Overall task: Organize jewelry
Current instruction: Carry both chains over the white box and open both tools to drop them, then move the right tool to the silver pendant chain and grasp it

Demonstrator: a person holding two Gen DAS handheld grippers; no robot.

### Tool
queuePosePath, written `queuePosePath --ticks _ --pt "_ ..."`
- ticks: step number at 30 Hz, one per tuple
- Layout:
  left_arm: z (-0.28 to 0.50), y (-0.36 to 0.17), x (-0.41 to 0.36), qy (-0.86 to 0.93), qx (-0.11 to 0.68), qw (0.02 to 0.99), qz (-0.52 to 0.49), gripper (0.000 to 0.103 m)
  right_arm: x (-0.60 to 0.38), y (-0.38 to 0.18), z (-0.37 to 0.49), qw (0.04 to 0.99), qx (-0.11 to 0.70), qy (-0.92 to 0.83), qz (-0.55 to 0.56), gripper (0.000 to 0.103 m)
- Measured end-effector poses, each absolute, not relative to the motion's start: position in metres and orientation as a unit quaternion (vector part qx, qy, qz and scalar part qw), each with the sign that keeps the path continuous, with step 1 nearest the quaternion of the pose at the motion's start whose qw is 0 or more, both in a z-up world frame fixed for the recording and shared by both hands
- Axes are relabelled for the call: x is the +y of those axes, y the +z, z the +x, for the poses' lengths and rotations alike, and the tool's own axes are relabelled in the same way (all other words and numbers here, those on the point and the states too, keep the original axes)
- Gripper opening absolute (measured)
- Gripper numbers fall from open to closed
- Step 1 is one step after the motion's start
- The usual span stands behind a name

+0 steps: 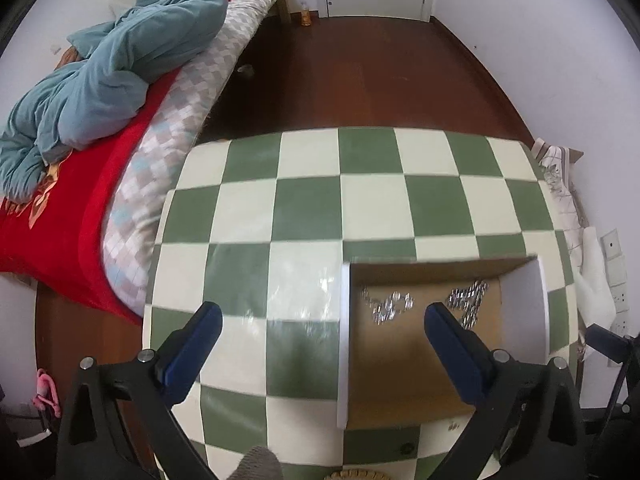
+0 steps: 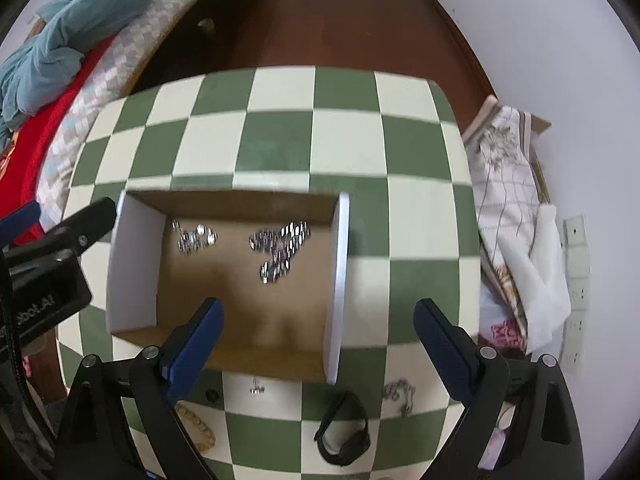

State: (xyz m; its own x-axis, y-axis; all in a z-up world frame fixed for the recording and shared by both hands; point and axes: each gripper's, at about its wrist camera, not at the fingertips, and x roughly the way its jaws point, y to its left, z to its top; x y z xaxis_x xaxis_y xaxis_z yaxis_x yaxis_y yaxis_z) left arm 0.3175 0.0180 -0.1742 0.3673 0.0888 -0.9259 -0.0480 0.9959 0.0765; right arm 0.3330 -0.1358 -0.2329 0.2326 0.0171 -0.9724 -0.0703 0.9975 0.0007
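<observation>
A shallow cardboard box with white side walls [image 2: 338,280] [image 1: 344,340] sits on the green-and-cream checkered table [image 2: 280,144]. Two sparkly silver jewelry pieces lie inside: a small one [image 2: 194,236] [image 1: 390,306] and a larger chain [image 2: 282,246] [image 1: 470,300]. In front of the box lie a small silver earring [image 2: 257,388], a black band [image 2: 344,430], a silver chain [image 2: 400,394] and a beaded gold bracelet [image 2: 198,426]. My right gripper [image 2: 318,328] is open and empty over the box's near edge. My left gripper [image 1: 322,334] is open and empty at the box's left wall.
A bed with red cover and teal blanket [image 1: 100,92] stands left of the table. Folded patterned cloth [image 2: 508,200] and wall sockets [image 2: 578,280] are at the right. Dark wooden floor [image 1: 380,72] lies beyond the table. The left gripper's body [image 2: 44,264] shows at the box's left.
</observation>
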Motion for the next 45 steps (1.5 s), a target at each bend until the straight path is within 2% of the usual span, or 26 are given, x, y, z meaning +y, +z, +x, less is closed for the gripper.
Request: queuePosePath --ticks 9,29,36,38,40,45 --pt "0.278 -0.163 0.025 0.064 0.538 0.84 0.015 0.103 -0.139 -0.231 0.296 0.797 0.604 0.017 -0.006 0.102" --pt "0.177 -0.085 0.037 0.069 0.453 0.889 0.009 0.103 -0.14 -0.128 0.199 0.869 0.495 0.014 0.003 0.102" --pt "0.149 -0.083 0.04 0.073 0.445 0.893 0.004 0.103 -0.173 -0.122 0.164 0.871 0.489 0.009 0.046 0.102" --pt "0.147 -0.095 0.036 0.07 0.454 0.888 0.007 0.103 -0.189 -0.129 0.156 0.868 0.494 0.0 0.059 0.099" --pt "0.149 -0.112 0.03 0.067 0.472 0.879 0.012 0.103 -0.209 -0.141 0.15 0.864 0.498 -0.014 0.07 0.087" --pt "0.161 -0.16 0.012 0.055 0.517 0.854 0.027 0.103 -0.261 -0.191 0.152 0.839 0.531 -0.045 0.105 0.069"
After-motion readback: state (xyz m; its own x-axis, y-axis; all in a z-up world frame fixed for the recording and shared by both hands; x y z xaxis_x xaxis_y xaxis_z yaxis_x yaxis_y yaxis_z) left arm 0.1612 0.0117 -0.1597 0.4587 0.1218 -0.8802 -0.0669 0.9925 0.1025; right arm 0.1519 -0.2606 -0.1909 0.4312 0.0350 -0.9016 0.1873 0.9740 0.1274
